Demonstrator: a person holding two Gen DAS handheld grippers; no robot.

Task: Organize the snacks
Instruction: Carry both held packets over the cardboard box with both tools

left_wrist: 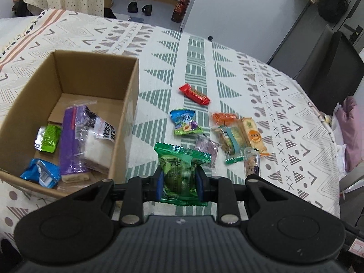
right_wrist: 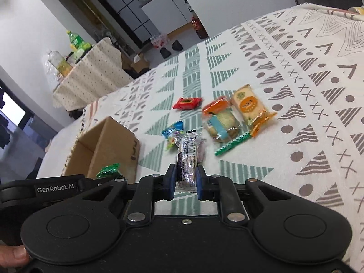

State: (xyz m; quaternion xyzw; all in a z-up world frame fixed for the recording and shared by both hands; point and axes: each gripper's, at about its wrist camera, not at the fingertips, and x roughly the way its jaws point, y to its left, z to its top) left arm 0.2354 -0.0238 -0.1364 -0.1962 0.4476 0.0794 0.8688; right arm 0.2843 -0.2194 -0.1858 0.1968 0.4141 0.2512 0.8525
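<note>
- Left tongs point(left_wrist: 179, 180) clamped on green pack point(left_wrist: 179, 170); box point(left_wrist: 127, 104) just left of them.
- Right tongs point(right_wrist: 186, 180) pinch barcoded pack point(right_wrist: 187, 159), probably lifted.
- Next: carry both over box, release.

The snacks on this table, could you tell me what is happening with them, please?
A person is sorting snacks into a cardboard box with two handheld grippers. The left gripper is shut on a green packet, just beside the box. The right gripper is shut on a clear-wrapped dark bar. A few snacks already lie in the box, including a purple pack. Several more, such as a red bar, still lie on the patterned cloth.
</note>
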